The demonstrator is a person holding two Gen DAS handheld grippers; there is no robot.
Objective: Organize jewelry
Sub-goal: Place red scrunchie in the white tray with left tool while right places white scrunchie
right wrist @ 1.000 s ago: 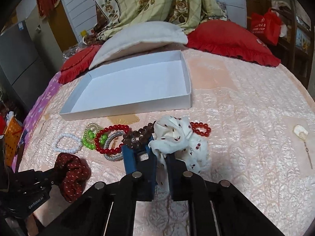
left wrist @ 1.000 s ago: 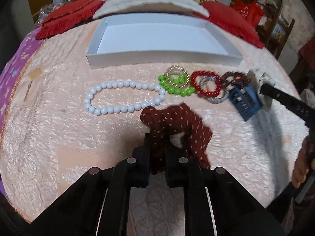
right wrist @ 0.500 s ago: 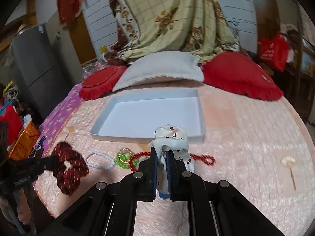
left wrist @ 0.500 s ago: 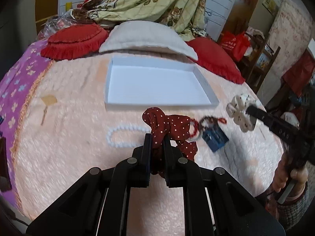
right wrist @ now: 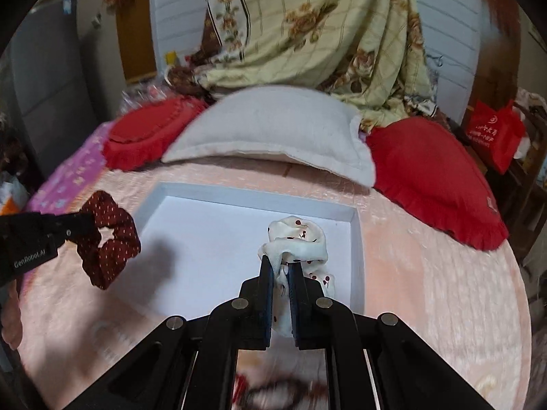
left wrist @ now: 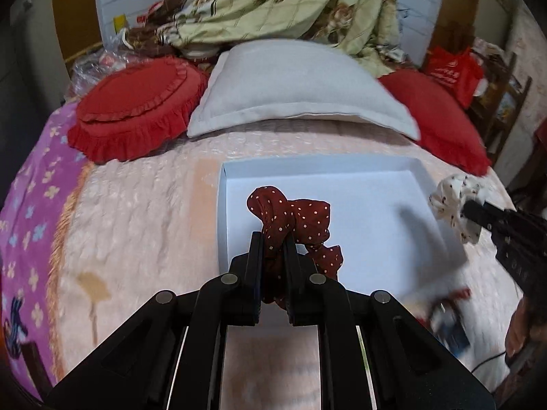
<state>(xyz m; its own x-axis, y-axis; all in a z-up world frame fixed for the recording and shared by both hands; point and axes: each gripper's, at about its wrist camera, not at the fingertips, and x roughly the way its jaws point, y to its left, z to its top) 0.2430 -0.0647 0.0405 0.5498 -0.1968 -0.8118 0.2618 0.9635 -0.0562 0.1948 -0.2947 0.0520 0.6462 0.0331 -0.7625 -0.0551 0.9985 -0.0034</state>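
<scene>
My left gripper (left wrist: 274,239) is shut on a dark red dotted scrunchie (left wrist: 294,215), held in the air over the near left part of the white tray (left wrist: 393,174). In the right wrist view that red scrunchie (right wrist: 109,239) hangs at the tray's left edge. My right gripper (right wrist: 281,264) is shut on a white scrunchie (right wrist: 297,239) with red spots, above the right half of the white tray (right wrist: 357,246). The left wrist view shows the white scrunchie (left wrist: 454,201) at the tray's right side. The tray looks empty inside.
Blurred bracelets (right wrist: 273,393) lie on the pink quilt near the front edge. A blue clip (left wrist: 451,333) lies near the tray's front right corner. A grey pillow (left wrist: 297,85) and two red cushions (left wrist: 133,106) sit behind the tray. A hand (left wrist: 523,328) shows at right.
Both grippers lifted their scrunchies off the quilt and carried them forward over the tray. The bracelets and beads have dropped out of the middle of both views.
</scene>
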